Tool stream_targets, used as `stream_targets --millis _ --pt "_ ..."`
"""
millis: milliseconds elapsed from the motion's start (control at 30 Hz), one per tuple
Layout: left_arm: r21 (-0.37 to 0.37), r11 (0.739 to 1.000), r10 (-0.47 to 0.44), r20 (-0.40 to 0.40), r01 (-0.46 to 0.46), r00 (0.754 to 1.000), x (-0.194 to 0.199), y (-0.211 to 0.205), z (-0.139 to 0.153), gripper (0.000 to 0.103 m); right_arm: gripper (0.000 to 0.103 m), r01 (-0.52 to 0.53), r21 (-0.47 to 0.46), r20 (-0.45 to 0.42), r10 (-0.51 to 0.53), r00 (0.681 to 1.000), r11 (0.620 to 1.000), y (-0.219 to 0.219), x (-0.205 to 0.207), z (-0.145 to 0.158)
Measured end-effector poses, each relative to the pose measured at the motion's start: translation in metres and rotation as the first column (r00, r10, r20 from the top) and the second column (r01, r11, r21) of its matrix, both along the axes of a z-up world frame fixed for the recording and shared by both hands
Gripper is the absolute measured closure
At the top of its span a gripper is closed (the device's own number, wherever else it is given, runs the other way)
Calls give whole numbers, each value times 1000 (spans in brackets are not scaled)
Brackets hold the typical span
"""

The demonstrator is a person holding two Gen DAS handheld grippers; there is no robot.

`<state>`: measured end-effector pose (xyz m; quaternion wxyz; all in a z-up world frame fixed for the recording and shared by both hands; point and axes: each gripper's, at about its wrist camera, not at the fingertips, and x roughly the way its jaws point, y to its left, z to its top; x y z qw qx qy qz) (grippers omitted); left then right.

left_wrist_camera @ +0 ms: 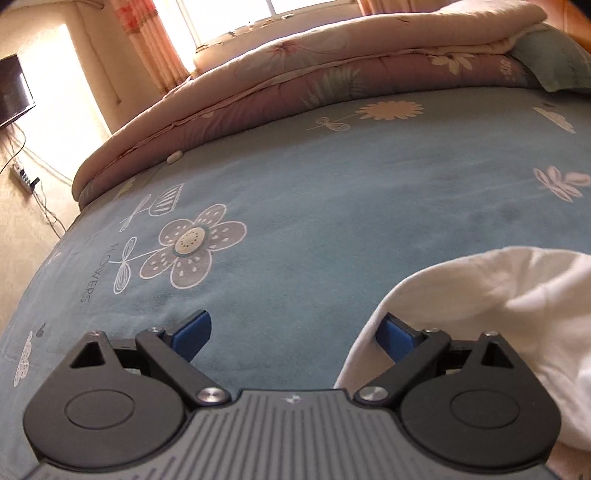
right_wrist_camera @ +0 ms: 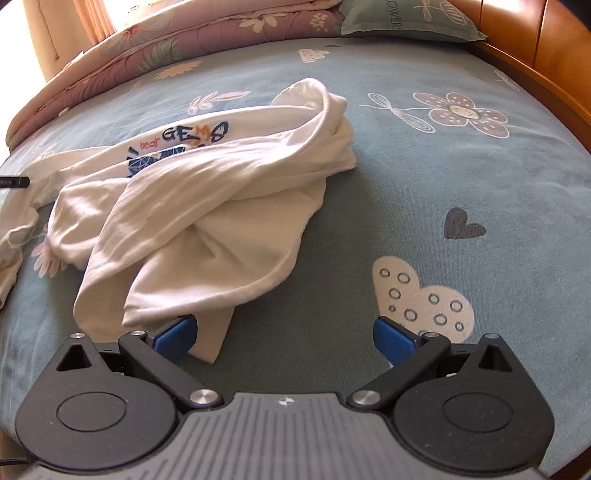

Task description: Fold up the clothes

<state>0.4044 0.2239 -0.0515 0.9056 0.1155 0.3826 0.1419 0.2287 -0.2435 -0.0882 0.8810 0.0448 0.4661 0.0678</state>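
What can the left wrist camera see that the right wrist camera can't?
Only the left wrist view shows the dark screen on the wall, the power strip on the floor, and the bright window.

Only the right wrist view shows the print on the white shirt, the wooden bed frame, and the dark heart on the sheet.

Both show the white shirt, crumpled and unfolded, the blue flowered sheet, the folded quilt, and an open gripper: left gripper, right gripper.
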Motion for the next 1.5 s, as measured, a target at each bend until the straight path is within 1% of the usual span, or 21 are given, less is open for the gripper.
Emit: stream_targets --millis 133,200,500,567,633,667,733,800,867,900,933,967,1033,1100,1167,1333,1433,1500 --pt "-6 1000 3 -6 -4 1000 -5 6 4 7 0 3 -1 -5 -3 1000 1000 1 5 -4" --pt "-9 1000 5 -9 -5 1000 -8 10 6 9 0 5 -1 -7 -5 1000 1000 2 7 -6" --pt "-25 1000 10 -22 -10 1000 -20 23 16 8 0 26 3 -13 -26 1000 1000 5 14 -13" --pt "-62 997 -37 -6 36 999 -41 10 33 8 0 32 5 -10 -32 999 999 6 12 -12" --pt "-99 991 -93 11 93 996 -60 -7 43 5 0 37 14 -7 -37 999 999 7 8 -10" --pt "-101 989 -103 5 103 995 -65 -17 41 2 0 38 19 -5 -38 999 999 8 7 -8" --pt "-101 988 -120 -7 118 993 -75 -37 36 2 0 39 26 2 -39 999 999 9 3 -5" --pt "-18 998 -65 -31 64 997 -73 -52 14 2 0 35 32 12 -35 999 999 11 -2 -1" --pt "64 998 -9 -51 12 999 -71 -66 -7 2 0 31 32 25 -32 999 999 12 -8 4" --pt "88 996 15 -61 -10 998 -69 -68 -18 2 0 29 31 31 -30 999 999 12 -11 7" --pt "115 993 38 -71 -30 997 -67 -69 -28 2 0 27 31 38 -28 999 999 12 -14 10" --pt "160 986 59 -80 -46 995 -66 -68 -35 2 0 25 30 44 -27 999 999 12 -17 12" --pt "249 966 100 -94 -73 991 -66 -67 -48 2 0 22 25 58 -24 998 999 12 -23 18" --pt "329 942 110 -89 -75 990 -71 -61 -48 2 0 23 17 64 -25 998 1000 11 -25 19" --pt "375 924 124 -99 -78 987 -78 -50 -44 2 0 25 13 68 -26 997 1000 9 -27 20" --pt "452 883 191 -106 -124 976 -93 -15 -35 2 0 31 3 78 -31 996 1000 6 -30 21" --pt "513 847 218 -103 -136 971 -97 7 -31 2 0 14 -4 85 -14 996 1000 8 -31 22" --pt "558 818 231 -96 -140 968 -96 22 -27 2 0 10 -7 90 -9 996 1000 10 -32 23"
